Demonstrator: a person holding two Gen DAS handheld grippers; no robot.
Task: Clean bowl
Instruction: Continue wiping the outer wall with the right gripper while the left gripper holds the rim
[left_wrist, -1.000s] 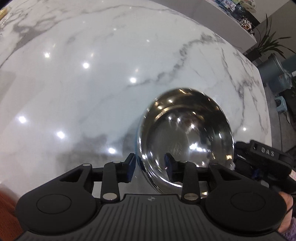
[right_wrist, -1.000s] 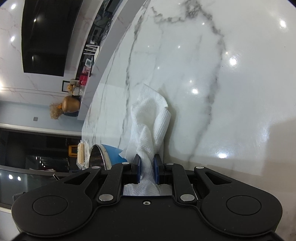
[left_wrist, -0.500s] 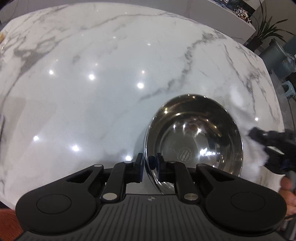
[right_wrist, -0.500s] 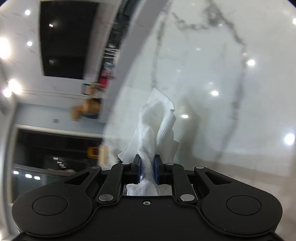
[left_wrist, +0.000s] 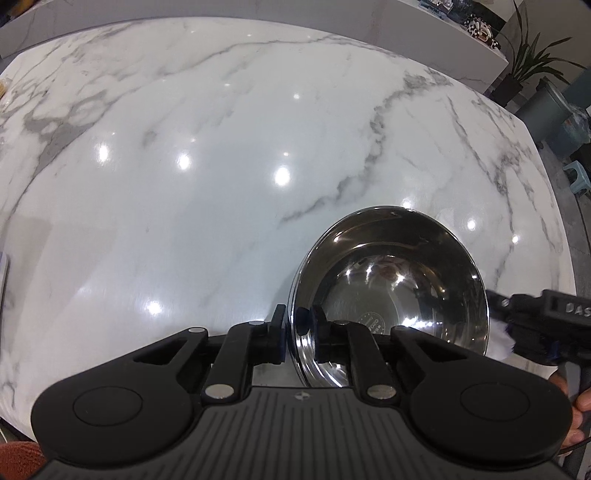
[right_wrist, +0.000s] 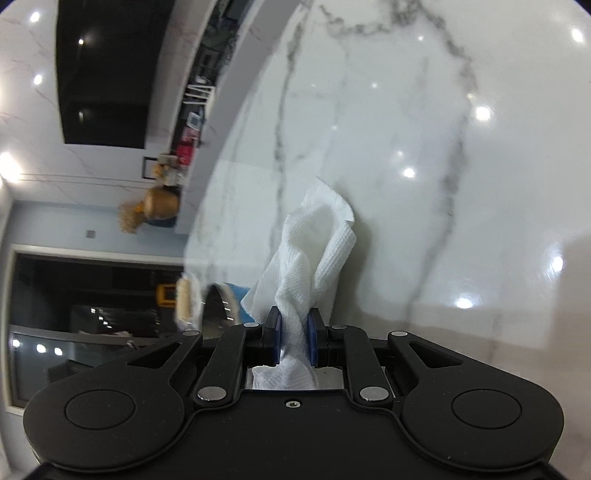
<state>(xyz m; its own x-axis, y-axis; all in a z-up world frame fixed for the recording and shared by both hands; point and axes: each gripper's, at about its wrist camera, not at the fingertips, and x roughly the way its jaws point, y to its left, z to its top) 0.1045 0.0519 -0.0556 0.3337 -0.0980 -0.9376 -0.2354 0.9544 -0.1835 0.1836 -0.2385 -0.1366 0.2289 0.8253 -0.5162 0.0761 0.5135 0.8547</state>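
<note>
A shiny steel bowl (left_wrist: 388, 288) sits on the white marble table (left_wrist: 221, 184), low and right of centre in the left wrist view. My left gripper (left_wrist: 297, 325) is shut on the bowl's near left rim, one finger outside the wall and one inside. Just off the bowl's right rim hovers my right gripper (left_wrist: 506, 321). In its own view the right gripper (right_wrist: 293, 325) is shut on a crumpled white paper towel (right_wrist: 314, 243) that sticks up out of the jaws. The bowl (right_wrist: 231, 295) shows there blurred at the left, with a blue outside.
The marble table (right_wrist: 406, 147) ends close behind and right of the bowl. Beyond that edge stand a potted plant (left_wrist: 524, 62), a grey bin (left_wrist: 546, 110) and a small stool (left_wrist: 578, 177). A hand (left_wrist: 570, 402) holds the right gripper's handle.
My left jaws have shut onto the bowl's rim, which they straddled apart before. The right gripper has lifted the towel off the table beside the bowl.
</note>
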